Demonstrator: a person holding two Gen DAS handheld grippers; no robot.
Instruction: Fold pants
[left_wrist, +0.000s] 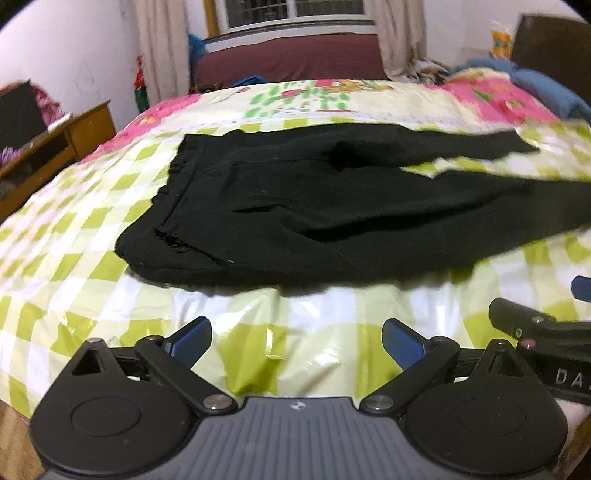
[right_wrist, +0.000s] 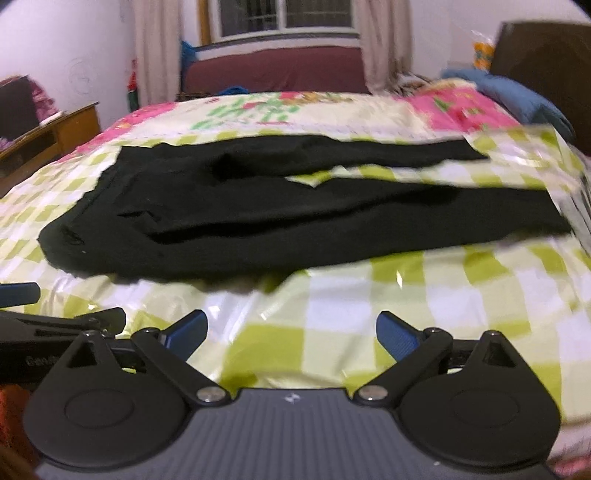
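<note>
Black pants lie flat on the bed, waistband at the left, two legs stretching right with a gap between them. They also show in the right wrist view. My left gripper is open and empty, hovering over the checkered cover just short of the pants' near edge. My right gripper is open and empty, also short of the near edge, level with the near leg. The right gripper shows at the right edge of the left wrist view; the left gripper shows at the left edge of the right wrist view.
The bed has a glossy green-and-white checkered cover with a pink floral part behind. A wooden desk stands at the left. Blue bedding lies at the far right. A maroon sofa sits under the window.
</note>
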